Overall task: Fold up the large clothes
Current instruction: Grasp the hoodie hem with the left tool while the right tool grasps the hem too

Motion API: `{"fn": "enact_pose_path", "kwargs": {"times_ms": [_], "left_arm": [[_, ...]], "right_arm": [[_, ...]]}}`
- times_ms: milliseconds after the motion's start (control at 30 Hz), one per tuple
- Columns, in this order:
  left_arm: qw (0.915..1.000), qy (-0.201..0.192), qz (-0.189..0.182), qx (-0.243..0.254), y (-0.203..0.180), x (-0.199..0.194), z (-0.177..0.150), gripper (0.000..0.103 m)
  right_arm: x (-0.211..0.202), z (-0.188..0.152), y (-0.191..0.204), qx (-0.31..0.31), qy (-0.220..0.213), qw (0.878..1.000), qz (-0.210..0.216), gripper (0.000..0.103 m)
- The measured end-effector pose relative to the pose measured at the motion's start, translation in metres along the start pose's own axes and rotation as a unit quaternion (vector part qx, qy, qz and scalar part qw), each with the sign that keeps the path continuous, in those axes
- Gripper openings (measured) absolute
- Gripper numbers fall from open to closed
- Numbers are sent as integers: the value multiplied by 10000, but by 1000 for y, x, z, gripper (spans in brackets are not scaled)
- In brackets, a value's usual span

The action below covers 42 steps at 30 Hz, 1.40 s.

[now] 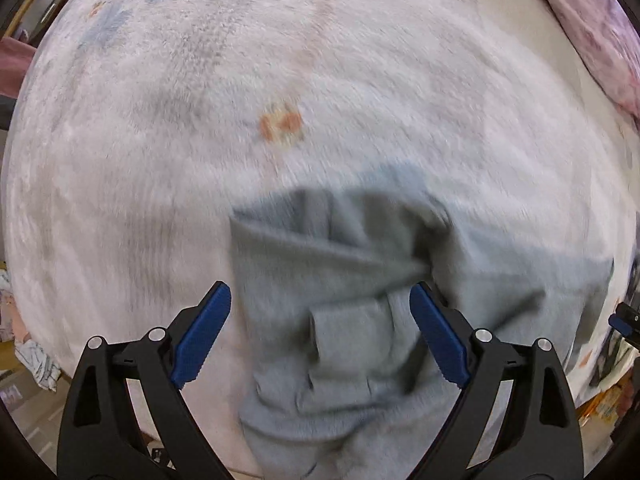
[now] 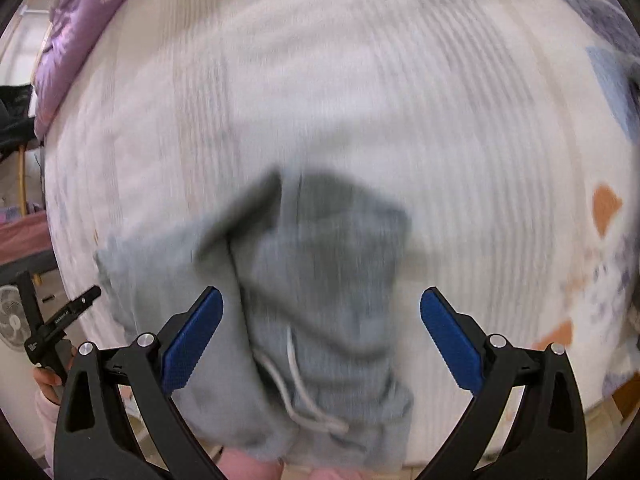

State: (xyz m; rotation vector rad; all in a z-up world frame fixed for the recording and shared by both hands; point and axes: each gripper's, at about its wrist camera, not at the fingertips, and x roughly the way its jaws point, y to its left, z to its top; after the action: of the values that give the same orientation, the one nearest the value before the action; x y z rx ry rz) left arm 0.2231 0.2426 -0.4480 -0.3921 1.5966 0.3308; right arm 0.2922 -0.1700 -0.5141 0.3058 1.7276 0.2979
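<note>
A grey sweatshirt-like garment point(image 1: 352, 320) lies crumpled on a pale bedspread point(image 1: 200, 120), near the bed's front edge. My left gripper point(image 1: 320, 300) hangs above it, pointing down, open, with nothing pressed between the blue pads. In the right wrist view the same grey garment point(image 2: 312, 288) shows a white drawstring point(image 2: 296, 384). My right gripper point(image 2: 320, 304) is also open above the cloth, holding nothing. Both views are blurred by motion. The other gripper's black tip point(image 2: 72, 312) and a hand point(image 2: 48, 380) show at the left edge of the right wrist view.
A purple flowered quilt point(image 2: 80, 32) lies bunched at the head of the bed; it shows pink point(image 1: 592, 32) in the left wrist view. The bedspread carries orange point(image 1: 280, 122) and blue patches. A small fan point(image 2: 12, 320) stands on the floor beside the bed.
</note>
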Motion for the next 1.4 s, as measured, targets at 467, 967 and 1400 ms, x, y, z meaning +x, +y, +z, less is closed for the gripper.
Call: {"fn": "enact_pose_path", "kwargs": {"times_ms": [467, 967, 1400], "left_arm": [[9976, -70, -29, 685, -17, 33, 43, 14], [9983, -517, 99, 257, -22, -10, 5, 7], [9940, -1017, 130, 384, -12, -49, -34, 6]], "right_arm": [[45, 34, 23, -759, 19, 9959, -498, 54], [-10, -4, 29, -466, -552, 9969, -312, 10], [-38, -37, 44, -467, -1108, 9916, -483, 9]]}}
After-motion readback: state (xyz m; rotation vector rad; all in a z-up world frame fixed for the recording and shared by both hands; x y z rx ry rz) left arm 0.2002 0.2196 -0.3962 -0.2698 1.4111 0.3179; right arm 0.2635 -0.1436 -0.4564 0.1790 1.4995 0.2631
